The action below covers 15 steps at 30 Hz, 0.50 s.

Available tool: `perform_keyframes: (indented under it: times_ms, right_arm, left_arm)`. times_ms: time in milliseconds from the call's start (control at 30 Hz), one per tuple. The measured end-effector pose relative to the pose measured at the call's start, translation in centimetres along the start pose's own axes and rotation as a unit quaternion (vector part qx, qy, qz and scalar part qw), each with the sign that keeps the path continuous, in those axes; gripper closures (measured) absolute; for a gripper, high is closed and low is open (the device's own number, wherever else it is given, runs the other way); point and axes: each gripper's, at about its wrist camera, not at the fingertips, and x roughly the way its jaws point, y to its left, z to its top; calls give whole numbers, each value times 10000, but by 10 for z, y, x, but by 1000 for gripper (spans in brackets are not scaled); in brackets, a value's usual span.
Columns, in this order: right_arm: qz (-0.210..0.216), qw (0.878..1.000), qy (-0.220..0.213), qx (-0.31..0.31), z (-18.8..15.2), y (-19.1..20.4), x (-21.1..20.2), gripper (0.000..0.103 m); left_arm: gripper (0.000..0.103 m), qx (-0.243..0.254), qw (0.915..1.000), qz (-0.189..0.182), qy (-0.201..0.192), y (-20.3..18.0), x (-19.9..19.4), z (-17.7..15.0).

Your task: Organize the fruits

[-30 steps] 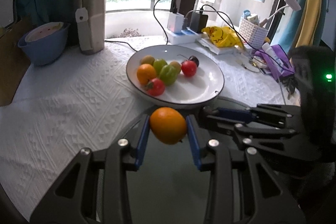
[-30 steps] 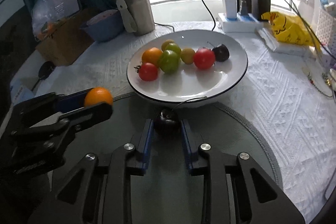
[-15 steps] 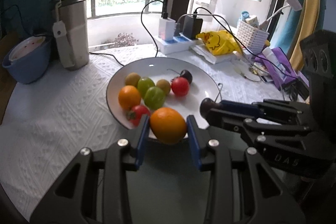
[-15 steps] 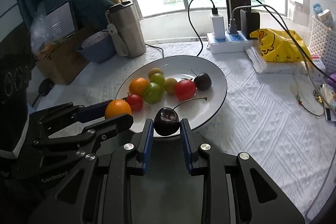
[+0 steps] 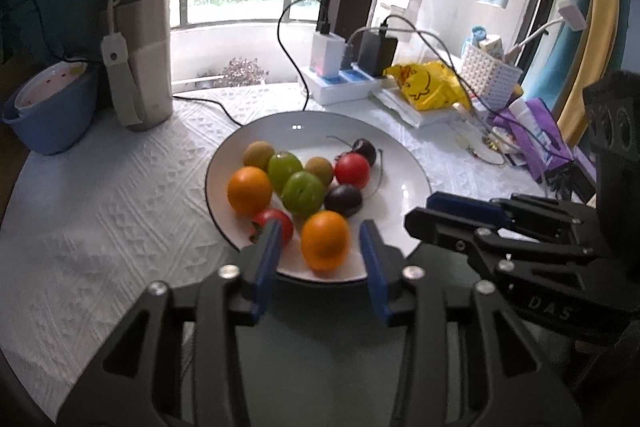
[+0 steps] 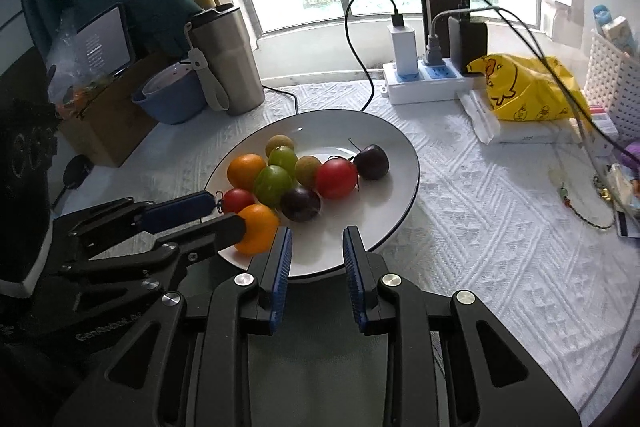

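A white plate [image 5: 412, 163] holds several small fruits: oranges, green plums, red tomatoes, dark cherries. My left gripper [image 5: 320, 259] hovers over the plate's near rim and its jaws are opening. An orange [image 5: 324, 239] sits on the plate between the blue pads [image 5: 266, 263], with a gap on each side. My right gripper [image 6: 316, 263] stands beside it at the plate's [image 6: 396, 179] near edge, its pads a little apart with nothing between them. A dark cherry [image 6: 300, 203] lies on the plate just ahead of it. The right wrist view shows the left gripper [image 6: 226, 215] against the orange [image 6: 260, 231].
Behind the plate stand a steel tumbler [image 5: 140, 55], a blue bowl [image 5: 48, 119], and a power strip [image 5: 340, 83] with chargers and trailing cables. A yellow bag [image 5: 424, 83], a white basket [image 5: 488, 75] and purple clutter [image 5: 536, 139] crowd the right. White patterned cloth covers the table.
Both grippers moved forward over the plate's near edge. The left pads spread off the orange, which now rests on the plate. The cherry left the right pads and lies among the fruit.
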Motion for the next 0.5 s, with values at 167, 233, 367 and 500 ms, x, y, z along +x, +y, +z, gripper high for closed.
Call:
perform_keyframes:
  times_ms: [167,233,367,500]
  right_arm:
    - [-127,9998,-124,-74,-4,10,-19,72]
    - [-155,9997,-167,-96,-5,14,-27,70]
    - [-223,9992,-272,-170,-10,24,-45,69]
    - [-273,9986,-399,-205,-16,33,-64,69]
  left_arm:
    - [57,-51,9998,37,-195,0,-25,-4]
    - [57,-63,9996,51,-271,-1,-36,-7]
    - [50,-74,9990,121,-432,-2,-59,-13]
    - [28,-112,9981,119,-594,-3,-80,-21]
